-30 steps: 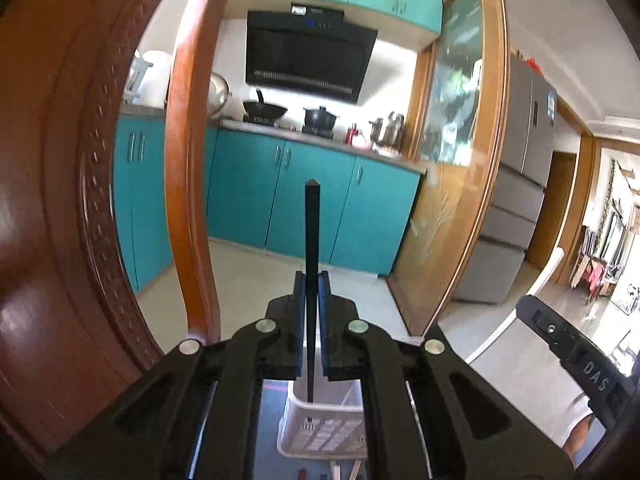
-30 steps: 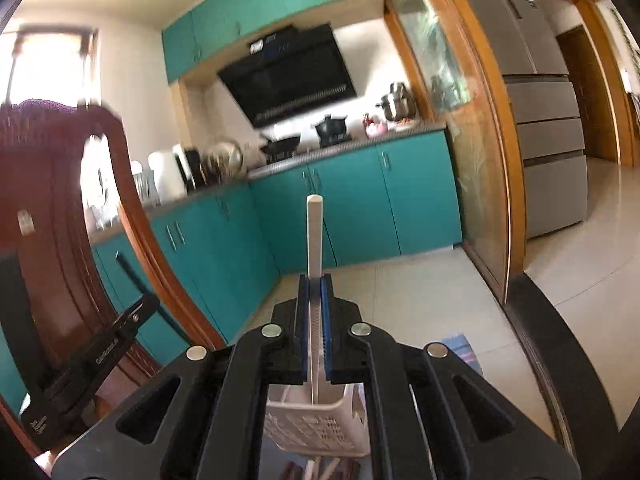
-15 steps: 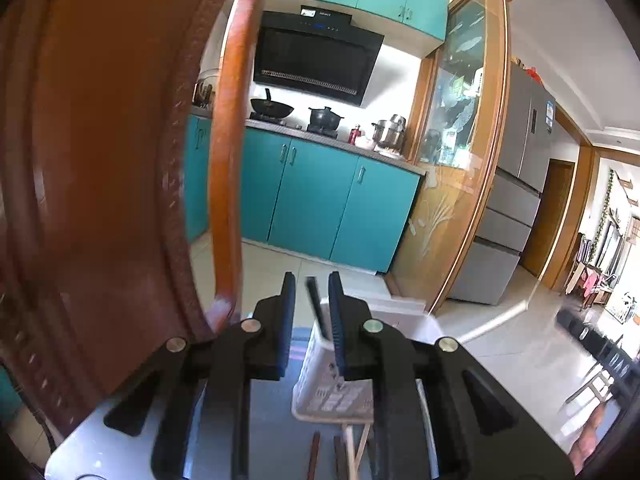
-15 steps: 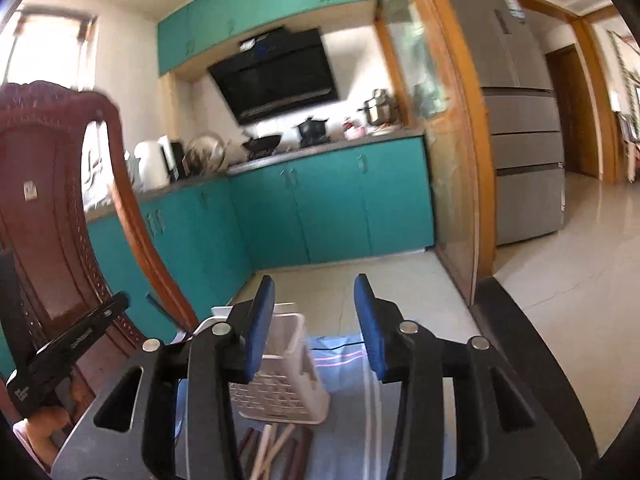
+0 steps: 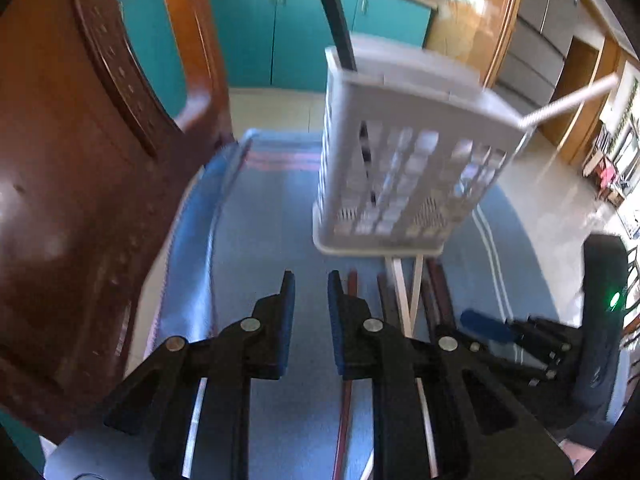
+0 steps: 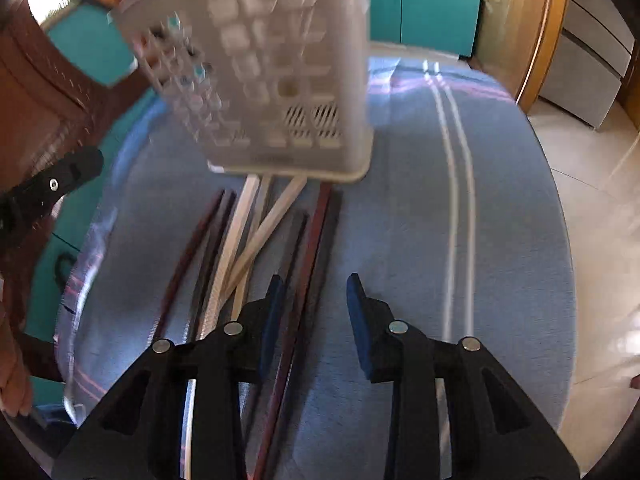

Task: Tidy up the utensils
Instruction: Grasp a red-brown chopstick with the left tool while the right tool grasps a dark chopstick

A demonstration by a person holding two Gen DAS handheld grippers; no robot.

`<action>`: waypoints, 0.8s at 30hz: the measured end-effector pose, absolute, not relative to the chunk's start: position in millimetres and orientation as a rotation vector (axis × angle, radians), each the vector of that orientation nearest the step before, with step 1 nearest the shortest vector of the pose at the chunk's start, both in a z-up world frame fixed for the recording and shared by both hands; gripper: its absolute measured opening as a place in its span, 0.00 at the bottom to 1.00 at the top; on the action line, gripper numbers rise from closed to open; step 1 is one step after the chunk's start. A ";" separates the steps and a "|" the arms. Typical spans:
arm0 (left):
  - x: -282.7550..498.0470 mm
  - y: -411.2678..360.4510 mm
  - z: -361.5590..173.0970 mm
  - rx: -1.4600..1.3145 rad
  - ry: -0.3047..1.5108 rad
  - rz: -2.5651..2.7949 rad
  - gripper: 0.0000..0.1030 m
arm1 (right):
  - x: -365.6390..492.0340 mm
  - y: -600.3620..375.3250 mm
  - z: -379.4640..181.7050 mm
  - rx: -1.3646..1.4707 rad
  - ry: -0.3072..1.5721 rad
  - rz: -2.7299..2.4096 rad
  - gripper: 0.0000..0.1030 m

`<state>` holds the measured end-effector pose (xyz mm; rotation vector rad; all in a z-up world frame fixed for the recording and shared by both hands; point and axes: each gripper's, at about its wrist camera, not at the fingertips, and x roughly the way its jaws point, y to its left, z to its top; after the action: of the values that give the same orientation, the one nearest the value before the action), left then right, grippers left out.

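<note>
A: Starting at the left, what stood there?

B: A carved wooden chair point(image 5: 80, 184) pressed up against the edge of the tabletop point(image 5: 264, 216), which carried a blue striped cloth. Teal cabinets point(image 5: 256, 28) ran behind it.

A: And the left tool?

B: The left tool point(image 5: 310, 284) hung low over the cloth with its fingers spread and nothing between them. Just to its right a dark red chopstick ran under the near finger.

A: Where were the utensils?

B: Loose chopsticks point(image 6: 256, 232), some dark red-brown and some white, lay in a fan on the cloth, their far ends touching or tucked under the base of the white slotted holder point(image 5: 404, 148). The holder stood upright near the middle of the tabletop. A black chopstick point(image 5: 334, 12) stuck up out of its left corner, and a white chopstick point(image 5: 568, 100) leaned out of its right corner.

A: The right tool?

B: The right tool point(image 6: 314, 292) was also spread wide and empty, hovering above the near ends of the dark chopsticks; from its own camera I couldn't tell whether the left finger touched them. In the left camera it showed at the lower right as a blurred black shape point(image 5: 520, 340).

A: Farthest right?

B: A grey refrigerator point(image 6: 592, 52) stood beyond the tabletop.
</note>
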<state>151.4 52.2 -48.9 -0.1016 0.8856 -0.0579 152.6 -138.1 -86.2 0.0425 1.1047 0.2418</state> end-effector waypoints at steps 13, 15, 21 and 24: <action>144.3 50.4 -63.4 -0.052 0.950 -0.056 0.30 | 158.6 -187.4 -64.1 0.218 1.058 0.175 0.01; 144.2 48.5 -65.2 -0.048 0.956 -0.056 0.31 | 157.2 -184.0 -67.2 0.215 1.069 0.199 0.02; 142.8 43.2 -71.6 -0.033 0.965 -0.062 0.35 | 157.8 -153.9 -83.7 0.132 1.113 0.238 0.06; 142.4 41.2 -72.0 -0.022 0.976 -0.062 0.36 | 157.4 -146.9 -89.7 0.109 1.112 0.229 0.20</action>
<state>142.4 41.2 -72.0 -0.0219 0.9756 -0.0619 157.4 -146.9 -89.7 0.1087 1.1122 0.2289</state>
